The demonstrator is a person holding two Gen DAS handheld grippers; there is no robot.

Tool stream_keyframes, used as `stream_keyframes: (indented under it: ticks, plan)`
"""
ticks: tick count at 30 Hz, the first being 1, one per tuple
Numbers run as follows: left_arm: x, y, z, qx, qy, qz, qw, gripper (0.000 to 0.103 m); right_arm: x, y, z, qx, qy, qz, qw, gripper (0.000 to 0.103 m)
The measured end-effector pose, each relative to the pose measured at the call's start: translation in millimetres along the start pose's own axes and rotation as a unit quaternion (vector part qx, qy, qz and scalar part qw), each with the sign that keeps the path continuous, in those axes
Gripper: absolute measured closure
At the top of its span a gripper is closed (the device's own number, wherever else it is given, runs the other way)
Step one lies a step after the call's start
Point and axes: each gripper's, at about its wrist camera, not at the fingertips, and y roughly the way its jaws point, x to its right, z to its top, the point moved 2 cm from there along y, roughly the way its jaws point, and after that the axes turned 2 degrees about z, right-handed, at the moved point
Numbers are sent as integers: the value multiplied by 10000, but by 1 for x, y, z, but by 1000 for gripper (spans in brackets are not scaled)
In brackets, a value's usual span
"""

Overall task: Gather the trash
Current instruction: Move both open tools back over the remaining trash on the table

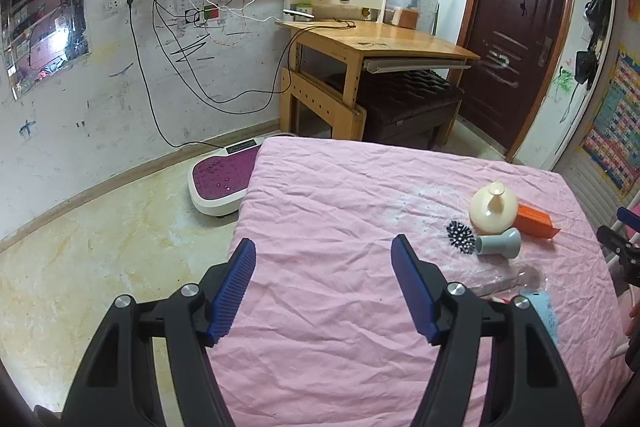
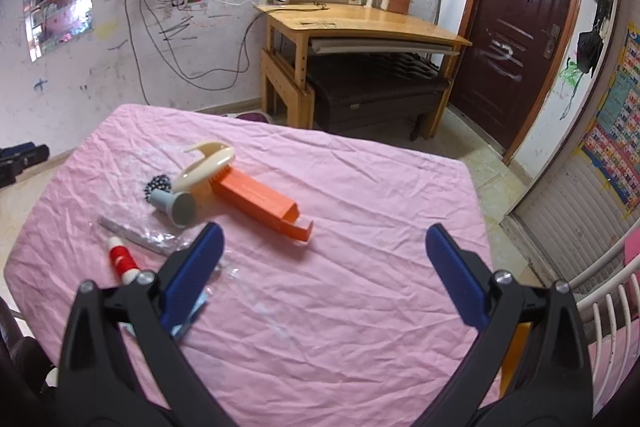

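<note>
Left gripper (image 1: pixel 324 247) angled down over the pink sheet (image 1: pixel 340 307), blue pads spread, nothing between them. Right gripper (image 2: pixel 324 247) tilted down likewise, spread and empty. Near the sheet's middle: orange box (image 2: pixel 260 201) touching a cream brush (image 2: pixel 208 163) and a grey-handled spiky brush (image 2: pixel 176 205). Clear plastic wrapper (image 2: pixel 140 235) and red-and-white tube (image 2: pixel 120 259) just beside the box. No label legible.

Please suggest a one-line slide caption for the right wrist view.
Open right claw hovers over a pink sheet strewn with an orange box, cream brush and clear wrappers.
</note>
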Motion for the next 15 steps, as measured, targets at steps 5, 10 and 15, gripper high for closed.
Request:
stream_keyframes:
  ticks: [5,10,15]
  plan:
    - [17,3,0,-80,241,-182,9995,37,-1,7,3,-15,0,54,10000,6]
    - [49,17,3,-261,533,-576,9966,37,-6,23,6,-67,5,277,9996,6]
    - [90,38,6,-419,984,-786,9912,37,-17,48,8,-167,-246,546,9981,6]
